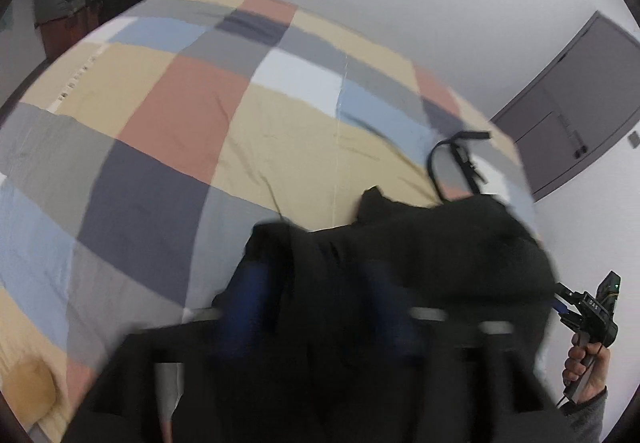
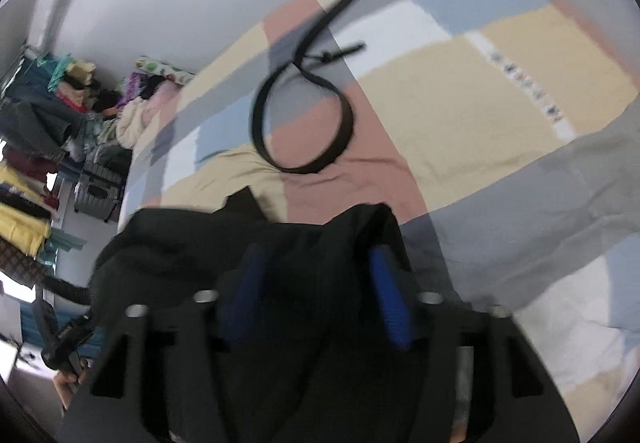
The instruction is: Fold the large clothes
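Left wrist view: left gripper (image 1: 320, 303) clamped on a fold of black garment (image 1: 440, 243), blue fingers (image 1: 248, 307) partly buried in the cloth; garment bunched at the near edge of the checked bedcover (image 1: 180, 115), black belt (image 1: 452, 163) lying just beyond it; right gripper (image 1: 576, 307) visible at far right, pinching the same garment's edge. Right wrist view: right gripper (image 2: 320, 295) closed on dark fabric of the garment (image 2: 180, 243) draped between and over its fingers (image 2: 388, 295); belt (image 2: 304, 103) coiled on the bedcover (image 2: 500, 91) ahead; piled clothes (image 2: 100, 111) at the far wall; left gripper (image 2: 68, 343) low at left, jaws obscured there.
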